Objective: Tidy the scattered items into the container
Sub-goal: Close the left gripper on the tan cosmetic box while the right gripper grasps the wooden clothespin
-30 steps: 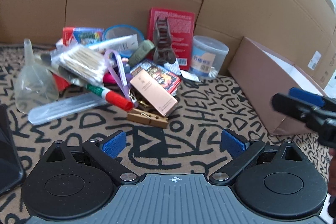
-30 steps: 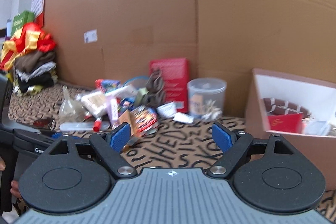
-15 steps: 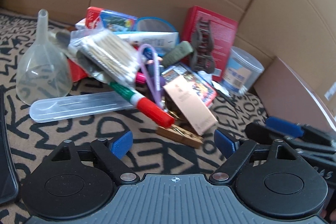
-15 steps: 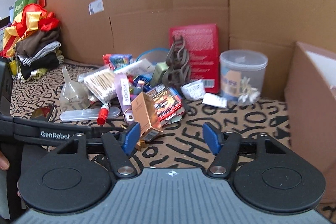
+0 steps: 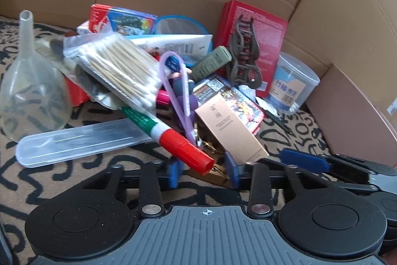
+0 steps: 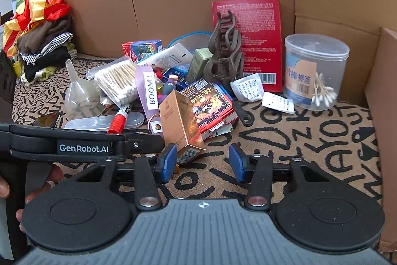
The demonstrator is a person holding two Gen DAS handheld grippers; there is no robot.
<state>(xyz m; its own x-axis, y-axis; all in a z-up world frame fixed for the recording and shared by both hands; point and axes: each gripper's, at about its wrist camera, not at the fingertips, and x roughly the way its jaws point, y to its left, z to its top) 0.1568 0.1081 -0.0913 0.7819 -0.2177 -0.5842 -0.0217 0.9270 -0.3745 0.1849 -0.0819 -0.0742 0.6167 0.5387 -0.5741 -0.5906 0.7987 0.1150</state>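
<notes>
the left wrist view looks close into the pile: a clear funnel [image 5: 32, 81], a bag of cotton swabs [image 5: 121, 68], a clear flat case [image 5: 82, 138], a marker with a red cap [image 5: 173, 138] and a rose-gold box [image 5: 230, 131] lying over a colourful card pack [image 5: 230, 96]. only this view shows the wooden clothespin [image 5: 218, 173], lying low on the patterned cloth [image 5: 62, 178] between the blue pads of the left gripper [image 5: 204, 171]. its fingers [image 5: 173, 171] are narrowed to a small gap on either side of the clothespin and the marker's cap; whether the pads touch the pin cannot be told.

the right wrist view sits further back and shows what the other misses: a heap of folded clothes [image 6: 42, 41] at far left, a purple strap marked boom [image 6: 151, 93], two white sachets [image 6: 248, 90] and the swabs inside the round tub [image 6: 315, 71]. the brown hair claw [image 6: 223, 56] stands in front of the red box [image 6: 248, 36]. the container, a cardboard box [image 6: 382, 116], shows only as a wall at the right edge; in the left view it is the brown side [image 5: 352, 116] well right of the pile.

the right gripper [image 6: 203, 163] hangs over bare cloth, fingers [image 6: 235, 163] partly apart and holding nothing; its left pad is just beside the end of the rose-gold box. the left gripper's arm crosses the frame at left.
</notes>
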